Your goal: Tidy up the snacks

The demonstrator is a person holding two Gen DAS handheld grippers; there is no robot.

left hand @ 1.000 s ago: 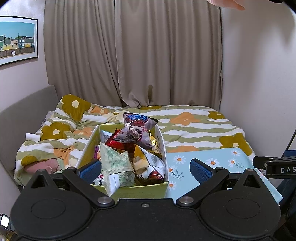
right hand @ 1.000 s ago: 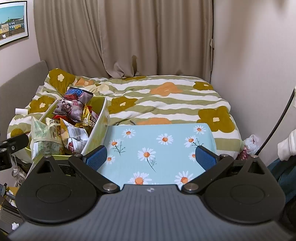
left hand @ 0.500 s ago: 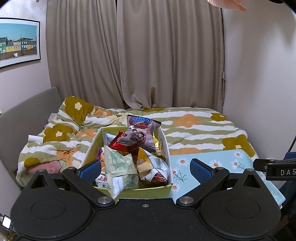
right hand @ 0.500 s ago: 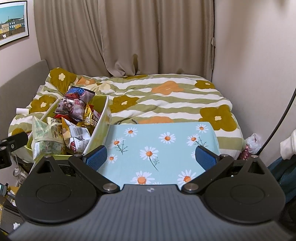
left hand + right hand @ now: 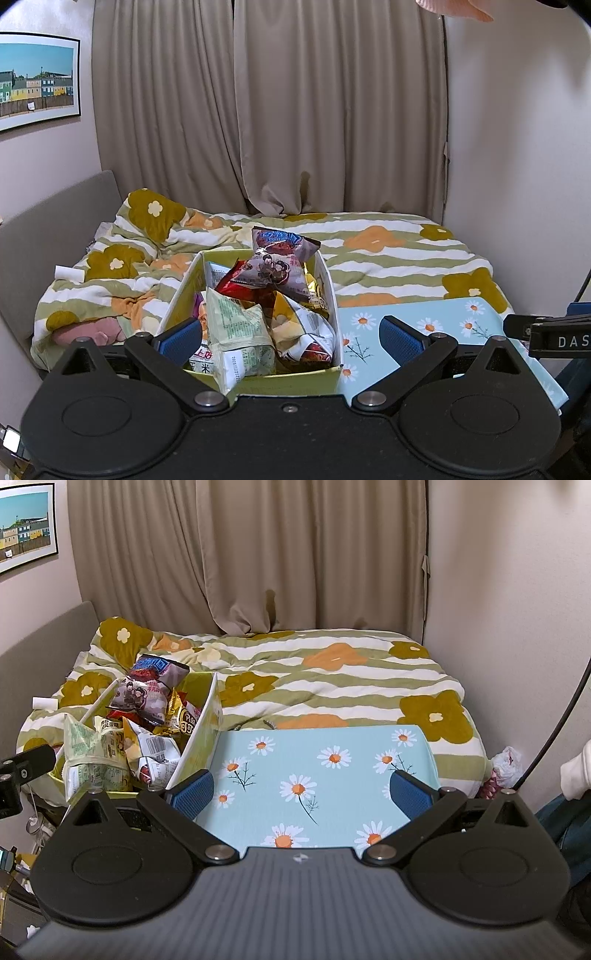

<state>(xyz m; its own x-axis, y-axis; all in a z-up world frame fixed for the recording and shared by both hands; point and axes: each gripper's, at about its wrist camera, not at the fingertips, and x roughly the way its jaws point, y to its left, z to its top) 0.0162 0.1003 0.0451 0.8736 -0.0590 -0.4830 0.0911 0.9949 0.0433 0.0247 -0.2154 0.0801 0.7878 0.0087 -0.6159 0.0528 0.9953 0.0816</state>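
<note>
Left wrist view: left hand-held gripper (image 5: pixel 288 334) spread wide, blue pads empty, hovering over the near end of a yellow-green box (image 5: pixel 280 380) heaped with snack packets. Topmost is a grey-purple cartoon bag (image 5: pixel 280 267); a pale green packet (image 5: pixel 236 328) hangs over the box's near edge; a white and red packet (image 5: pixel 306 332) lies just beside it. Box sits at the left side of a light-blue daisy-print counter (image 5: pixel 436 321), its right wall along the counter's bare surface. Behind: bed (image 5: pixel 388 254) with striped floral duvet, beige curtains (image 5: pixel 295 110), framed picture (image 5: pixel 37 77) on left wall.

Right wrist view: right hand-held gripper (image 5: pixel 301 794) also wide apart and empty, above the bare daisy counter (image 5: pixel 332 760). Box (image 5: pixel 201 734) and its packets off to the left. A white sleeve (image 5: pixel 576 771) shows at far right.
</note>
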